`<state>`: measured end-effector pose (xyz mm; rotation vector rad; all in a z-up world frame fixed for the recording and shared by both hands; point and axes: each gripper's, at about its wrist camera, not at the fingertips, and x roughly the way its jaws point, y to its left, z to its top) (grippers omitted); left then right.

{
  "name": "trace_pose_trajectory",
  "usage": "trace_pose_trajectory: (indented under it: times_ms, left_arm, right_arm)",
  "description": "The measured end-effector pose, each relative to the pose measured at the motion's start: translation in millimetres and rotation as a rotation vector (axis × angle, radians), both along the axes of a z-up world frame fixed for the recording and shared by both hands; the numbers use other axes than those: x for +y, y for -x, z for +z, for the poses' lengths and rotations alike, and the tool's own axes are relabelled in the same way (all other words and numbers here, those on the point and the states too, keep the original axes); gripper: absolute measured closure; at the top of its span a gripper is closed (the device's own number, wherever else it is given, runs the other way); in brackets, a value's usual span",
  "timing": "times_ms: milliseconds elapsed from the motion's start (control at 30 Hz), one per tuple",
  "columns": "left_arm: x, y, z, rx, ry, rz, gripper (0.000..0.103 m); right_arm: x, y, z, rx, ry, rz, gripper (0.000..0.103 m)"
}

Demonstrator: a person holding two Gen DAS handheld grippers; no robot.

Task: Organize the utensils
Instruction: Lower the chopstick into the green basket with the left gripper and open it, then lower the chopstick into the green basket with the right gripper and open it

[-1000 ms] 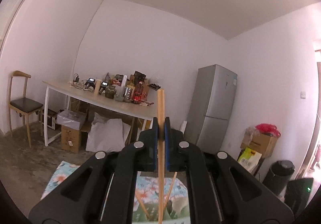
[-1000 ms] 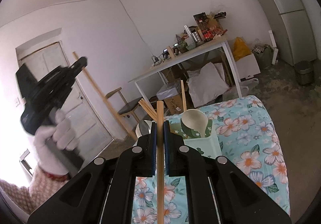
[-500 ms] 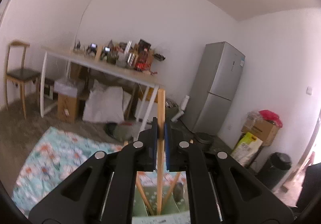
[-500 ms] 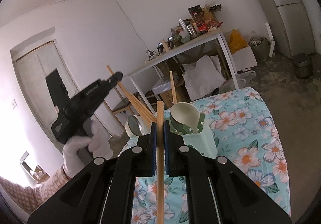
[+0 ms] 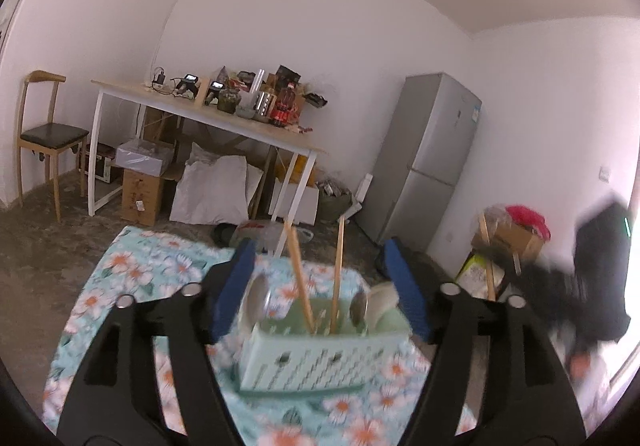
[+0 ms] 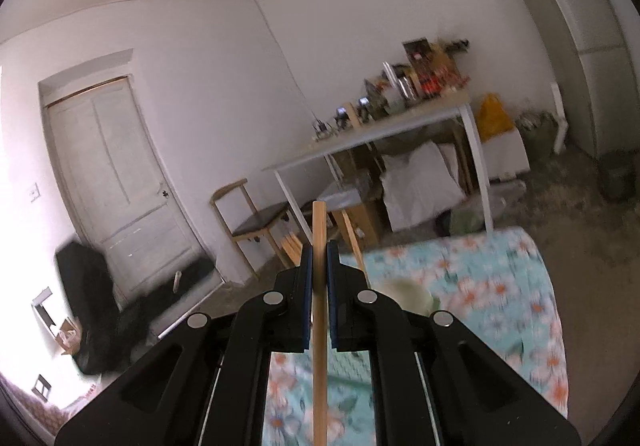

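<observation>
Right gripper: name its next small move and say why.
Probably carry the chopstick over the green holder and lower it in. The right gripper is clamped on it, while the left gripper is open and empty above the holder, where two chopsticks already stand.

Left gripper (image 5: 318,286): jaws spread wide, lower centre of frame. Right gripper (image 6: 319,286): jaws closed on a wooden chopstick (image 6: 319,346), lower centre.
</observation>
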<state>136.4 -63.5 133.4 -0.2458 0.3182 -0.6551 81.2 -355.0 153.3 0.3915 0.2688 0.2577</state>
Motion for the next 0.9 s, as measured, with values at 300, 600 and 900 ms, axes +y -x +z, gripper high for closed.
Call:
trace_pose_trajectory:
  times_ms: [300, 600, 900]
  left_arm:
    - [49, 45, -43, 0.021, -0.153, 0.109, 0.012]
    - [99, 42, -77, 0.127, -0.176, 0.268, 0.01]
    - [100, 39, -80, 0.126, -0.187, 0.286, 0.01]
  right_arm:
    - [23, -65, 50, -0.161, 0.045, 0.029, 0.096]
    - [31, -117, 54, -0.242, 0.086, -0.077, 0.096]
    - [26, -144, 24, -0.177, 0.13, -0.15, 0.096]
